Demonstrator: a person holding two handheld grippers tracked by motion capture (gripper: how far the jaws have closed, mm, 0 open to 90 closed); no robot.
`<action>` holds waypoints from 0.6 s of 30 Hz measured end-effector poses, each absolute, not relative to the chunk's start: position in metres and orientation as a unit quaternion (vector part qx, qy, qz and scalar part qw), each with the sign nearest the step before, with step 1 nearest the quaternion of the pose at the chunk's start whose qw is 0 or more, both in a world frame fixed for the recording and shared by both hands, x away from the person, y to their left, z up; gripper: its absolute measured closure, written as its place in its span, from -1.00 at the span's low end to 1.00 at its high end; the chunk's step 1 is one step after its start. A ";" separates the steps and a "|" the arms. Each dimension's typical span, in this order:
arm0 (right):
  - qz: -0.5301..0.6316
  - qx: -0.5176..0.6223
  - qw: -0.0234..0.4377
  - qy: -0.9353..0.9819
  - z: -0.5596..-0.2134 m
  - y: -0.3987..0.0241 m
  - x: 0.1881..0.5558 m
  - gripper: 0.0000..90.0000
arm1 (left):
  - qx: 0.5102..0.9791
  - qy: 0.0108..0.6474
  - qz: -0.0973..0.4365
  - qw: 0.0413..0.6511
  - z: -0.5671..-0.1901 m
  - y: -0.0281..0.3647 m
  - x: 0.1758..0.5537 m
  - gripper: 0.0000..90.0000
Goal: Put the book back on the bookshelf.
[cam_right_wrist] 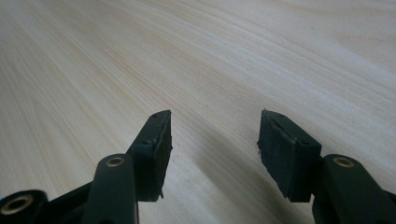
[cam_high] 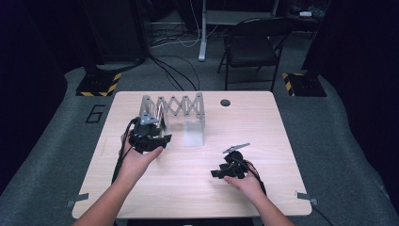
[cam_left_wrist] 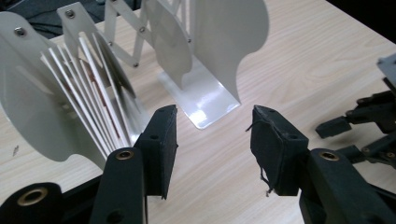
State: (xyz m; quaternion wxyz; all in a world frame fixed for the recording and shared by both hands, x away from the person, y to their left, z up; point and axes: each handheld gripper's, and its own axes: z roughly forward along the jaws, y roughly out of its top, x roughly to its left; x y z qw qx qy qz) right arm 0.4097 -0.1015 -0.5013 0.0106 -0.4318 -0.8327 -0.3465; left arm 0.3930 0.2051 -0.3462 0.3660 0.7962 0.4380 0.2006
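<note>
1 light wooden table (cam_high: 188,188) carries 1 white metal expandable file rack (cam_high: 175,109) with a scissor-lattice back and 2 end plates, standing toward the far left. Several thin flat sheets (cam_left_wrist: 88,93), too tightly packed to count, lean inside its left end. The left gripper (cam_high: 149,139) sits just in front of that end, held in the left hand (cam_high: 136,157); its 2 fingers (cam_left_wrist: 161,144) are spread wide with nothing between them. The right gripper (cam_high: 229,168), held in the right hand (cam_high: 244,181), rests low over bare table, well apart from the rack, its 2 fingers (cam_right_wrist: 154,149) likewise spread and empty. 1 folding chair (cam_high: 254,47) stands beyond the table.
</note>
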 end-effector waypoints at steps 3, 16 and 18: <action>-0.348 -0.430 0.011 -0.833 -0.501 -0.102 0.410 -0.01 | 0.799 0.432 0.198 0.368 -0.348 0.203 0.387 0.11; -0.347 -0.432 0.010 -0.832 -0.501 -0.102 0.409 -0.02 | 0.811 0.417 0.180 0.369 -0.367 0.208 0.362 0.04; -0.347 -0.432 0.010 -0.832 -0.501 -0.102 0.409 -0.02 | 0.811 0.416 0.178 0.370 -0.372 0.209 0.357 0.04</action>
